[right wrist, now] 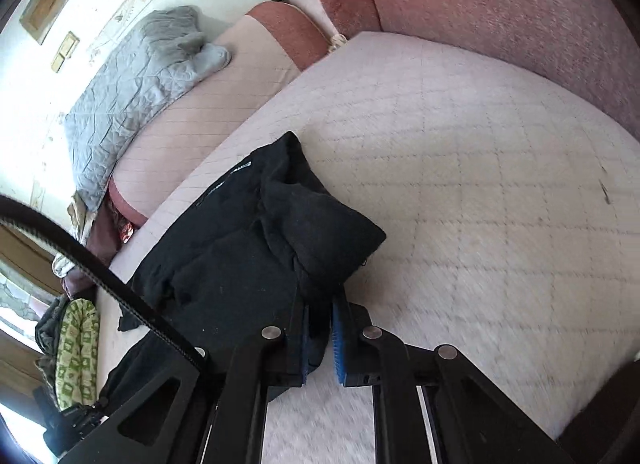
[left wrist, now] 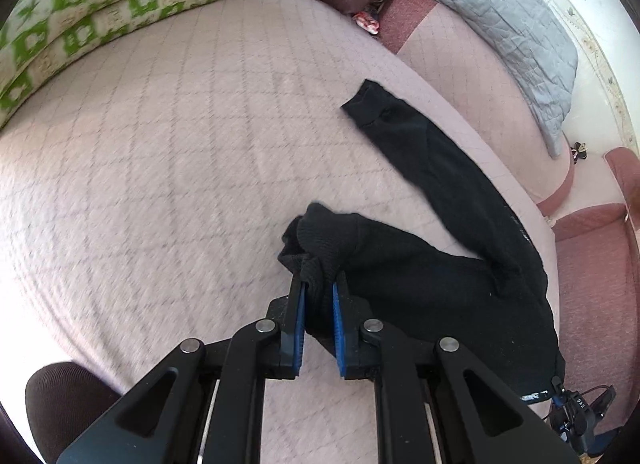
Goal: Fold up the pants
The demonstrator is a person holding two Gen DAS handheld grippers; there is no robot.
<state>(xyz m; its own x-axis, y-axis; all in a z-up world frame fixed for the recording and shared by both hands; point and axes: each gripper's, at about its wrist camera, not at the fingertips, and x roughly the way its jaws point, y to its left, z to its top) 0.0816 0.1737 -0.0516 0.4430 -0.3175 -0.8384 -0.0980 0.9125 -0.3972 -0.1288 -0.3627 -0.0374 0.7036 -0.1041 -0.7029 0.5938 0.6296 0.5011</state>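
Gripping the black pants [left wrist: 440, 288] at 2 spots, both grippers have cloth pinched: the left gripper [left wrist: 319, 296] has its jaws nearly closed on a bunched leg cuff, the right gripper [right wrist: 320, 312] has its jaws closed on the waist end. The pants lie crumpled on the quilted bed [left wrist: 160, 168], 1 leg stretched away toward the grey blanket [left wrist: 500, 24]. This looks like the early spreading step; next, the 2 ends likely need pulling apart to flatten the cloth. Count: 1 pair of pants, 2 grippers.
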